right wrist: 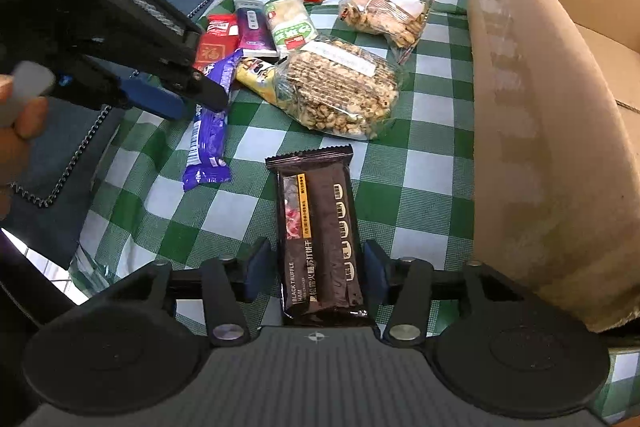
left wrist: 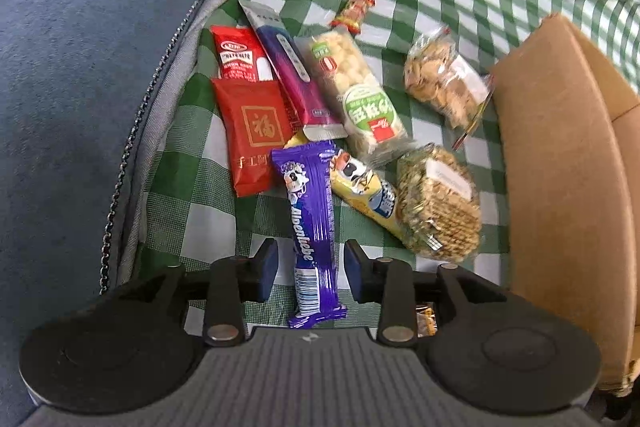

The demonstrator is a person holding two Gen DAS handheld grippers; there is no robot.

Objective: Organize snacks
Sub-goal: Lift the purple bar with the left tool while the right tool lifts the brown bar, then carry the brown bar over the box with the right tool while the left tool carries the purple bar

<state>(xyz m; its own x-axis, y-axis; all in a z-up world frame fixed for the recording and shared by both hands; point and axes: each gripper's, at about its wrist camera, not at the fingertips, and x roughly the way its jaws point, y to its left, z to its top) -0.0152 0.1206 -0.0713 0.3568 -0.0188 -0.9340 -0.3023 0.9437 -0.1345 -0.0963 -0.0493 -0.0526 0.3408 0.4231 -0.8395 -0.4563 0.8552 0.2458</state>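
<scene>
Left gripper [left wrist: 310, 267] open astride purple Alpenliebe candy stick [left wrist: 312, 227]; right gripper [right wrist: 318, 269] clamps dark-brown cracker packet [right wrist: 320, 231]. Advise centred closure, then cardboard box [right wrist: 540, 127], right of frame.

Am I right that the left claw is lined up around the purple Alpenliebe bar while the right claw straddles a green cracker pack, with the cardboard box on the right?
Nearly: the pack between the right claw fingers is dark brown, not green, as the right wrist view shows. The left claw around the purple Alpenliebe bar and the cardboard box on the right are correct.
</scene>
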